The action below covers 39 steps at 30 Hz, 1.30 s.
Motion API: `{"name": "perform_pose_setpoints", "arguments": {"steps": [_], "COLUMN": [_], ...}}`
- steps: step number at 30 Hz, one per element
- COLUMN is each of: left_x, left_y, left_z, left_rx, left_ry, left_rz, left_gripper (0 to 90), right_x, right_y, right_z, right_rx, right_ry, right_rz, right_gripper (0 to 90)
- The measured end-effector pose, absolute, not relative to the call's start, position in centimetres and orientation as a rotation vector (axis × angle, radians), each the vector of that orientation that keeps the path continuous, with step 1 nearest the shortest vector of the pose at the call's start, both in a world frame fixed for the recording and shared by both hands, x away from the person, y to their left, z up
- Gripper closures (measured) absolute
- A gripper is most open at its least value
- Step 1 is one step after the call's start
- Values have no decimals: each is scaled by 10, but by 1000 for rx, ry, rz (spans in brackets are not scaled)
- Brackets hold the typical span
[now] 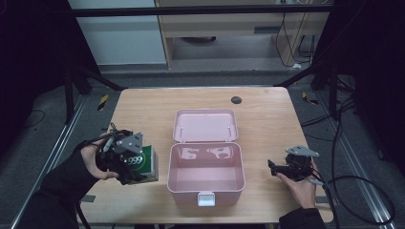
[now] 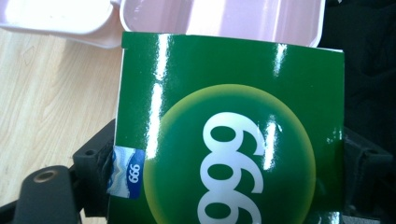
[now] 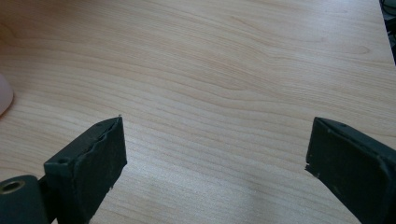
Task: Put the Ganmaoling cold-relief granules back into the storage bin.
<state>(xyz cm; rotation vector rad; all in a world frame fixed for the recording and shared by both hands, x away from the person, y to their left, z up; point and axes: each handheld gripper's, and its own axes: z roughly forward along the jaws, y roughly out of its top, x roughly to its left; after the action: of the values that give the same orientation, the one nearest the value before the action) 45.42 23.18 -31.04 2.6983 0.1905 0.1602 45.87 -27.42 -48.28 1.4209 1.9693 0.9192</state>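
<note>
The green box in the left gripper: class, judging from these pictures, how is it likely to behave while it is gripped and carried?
The green box looks like thin printed carton, so probably light and liable to dent if squeezed hard. Its glossy face shows bright glare streaks, so it may slip between the left gripper jaws. Its flat sides suggest it would slide rather than roll when set down.

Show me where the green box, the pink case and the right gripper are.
green box (image 2: 229, 135), left gripper view, on its glossy printed face.
pink case (image 1: 205, 188), high view, on the front wall of its open base.
right gripper (image 3: 215, 158), right gripper view, midway between its open jaws, over bare table.
</note>
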Motion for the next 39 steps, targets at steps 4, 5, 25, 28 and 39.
{"name": "perform_pose_setpoints", "arguments": {"steps": [4, 5, 25, 28, 39], "left_x": [457, 457, 469, 471, 475], "left_y": [222, 222, 182, 176, 151], "left_z": [-302, -302, -286, -288, -287], "left_rx": [2702, 2702, 2685, 2691, 2692], "left_ry": [168, 168, 103, 100, 58], "left_rz": [160, 160, 153, 151, 134], "left_gripper": [140, 140, 140, 141, 141], "right_x": [459, 459, 459, 459, 460], "right_y": [-274, -274, -276, -276, -277], "right_z": [-483, -483, -484, -485, -485], "right_rx": [1420, 1421, 1426, 1422, 1419], "right_ry": [1969, 1970, 1968, 1970, 1971], "right_rz": [918, 917, 922, 921, 920], "right_gripper": [52, 52, 53, 53, 53]}}
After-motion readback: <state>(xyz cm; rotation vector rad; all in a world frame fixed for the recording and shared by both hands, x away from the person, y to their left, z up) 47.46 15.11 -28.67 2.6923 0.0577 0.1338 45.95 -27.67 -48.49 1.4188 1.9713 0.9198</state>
